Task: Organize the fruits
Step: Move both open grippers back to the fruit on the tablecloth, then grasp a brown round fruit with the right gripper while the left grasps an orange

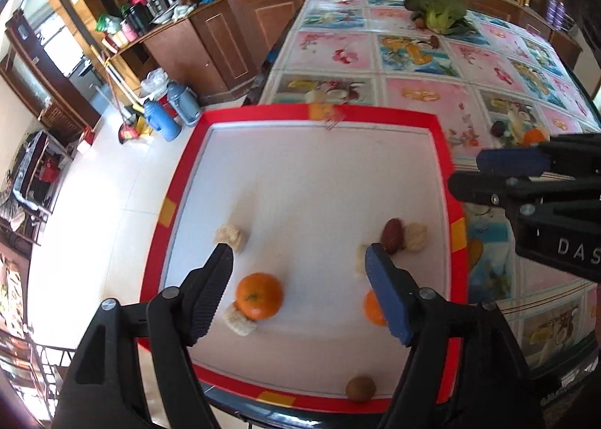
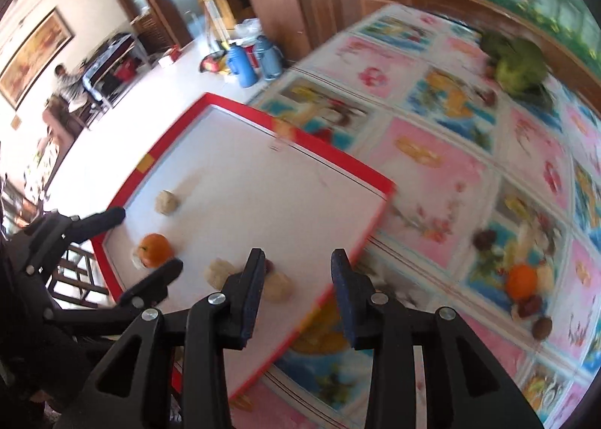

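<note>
Left gripper (image 1: 298,264) open, empty, above tangerine (image 1: 259,295) on red tray (image 1: 375,115) | right gripper (image 2: 296,271) open, empty; loose fruit pile (image 2: 524,282) waits on table (image 2: 432,166), likely next

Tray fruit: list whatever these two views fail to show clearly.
- Left wrist: second orange half hidden behind the left tool's blue finger.
- Left wrist: pale piece behind the same finger, unidentifiable.
- Right wrist: motion blur smears the fruit pile on the tablecloth; kinds uncertain.
</note>
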Demonstrator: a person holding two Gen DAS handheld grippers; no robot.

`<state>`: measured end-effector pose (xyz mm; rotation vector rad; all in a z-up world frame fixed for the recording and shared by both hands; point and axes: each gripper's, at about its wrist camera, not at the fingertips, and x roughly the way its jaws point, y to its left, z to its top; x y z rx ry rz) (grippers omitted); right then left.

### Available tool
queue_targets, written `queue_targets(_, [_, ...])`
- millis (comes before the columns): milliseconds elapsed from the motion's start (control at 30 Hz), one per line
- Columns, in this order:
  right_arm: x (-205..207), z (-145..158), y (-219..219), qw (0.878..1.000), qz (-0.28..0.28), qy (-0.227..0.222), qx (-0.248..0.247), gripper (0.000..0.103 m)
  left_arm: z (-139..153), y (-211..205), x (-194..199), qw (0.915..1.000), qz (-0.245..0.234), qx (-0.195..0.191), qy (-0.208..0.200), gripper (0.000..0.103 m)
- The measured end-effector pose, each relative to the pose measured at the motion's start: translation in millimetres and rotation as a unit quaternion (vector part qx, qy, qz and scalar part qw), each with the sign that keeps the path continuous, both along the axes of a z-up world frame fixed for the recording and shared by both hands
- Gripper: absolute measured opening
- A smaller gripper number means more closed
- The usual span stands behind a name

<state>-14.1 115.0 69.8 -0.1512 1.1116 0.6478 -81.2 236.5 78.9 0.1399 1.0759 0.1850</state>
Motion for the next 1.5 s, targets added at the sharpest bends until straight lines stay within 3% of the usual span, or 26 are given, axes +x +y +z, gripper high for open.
queue_targets(333, [-1.3,-9.2,-100.8,0.995,-0.098,0.017,0.002,0.036,0.0,-65.0,26.6,0.9972,-0.074,-0.011,0.006,0.075])
queue_targets(767, [0.9,-15.6,-224.7,0.975,-0.22,0.015,-0.005,0.036,-4.2,-145.1,61.6,0.9891,-0.136,-0.051,0.02,0.075])
queue_targets(1200, [37.7,-34.7,-207.5,0.986,-0.163,0.02,-0.014,0.035,-0.5,-175.1,70.9,0.9836,-0.165,-0.068,0.026,0.075])
queue_targets(1233, [40.1,-36.8,-206.2,0.986,-0.163,0.021,-0.014,0.034,-1.0,-177.3,72.3,0.9827,-0.169,-0.071,0.028,0.075])
queue_targets(1267, [42.1,-39.2,-205.7,0.986,-0.164,0.023,-0.015,0.023,-1.7,-179.7,73.3,0.9817,-0.173,-0.074,0.029,0.075])
queue_targets(1300, [43.9,-42.6,-206.2,0.986,-0.165,0.029,-0.017,0.023,-2.5,-182.9,74.9,0.9807,-0.178,-0.076,0.03,0.074])
queue_targets(1433, [41.1,-44.5,-217.2,0.985,-0.171,0.034,0.004,0.023,-4.1,-199.2,83.0,0.9746,-0.204,-0.086,0.031,0.057])
queue_targets(1500, [37.8,-44.6,-224.6,0.984,-0.176,0.036,0.01,0.023,-4.1,-209.6,89.3,0.9694,-0.223,-0.099,0.031,0.053])
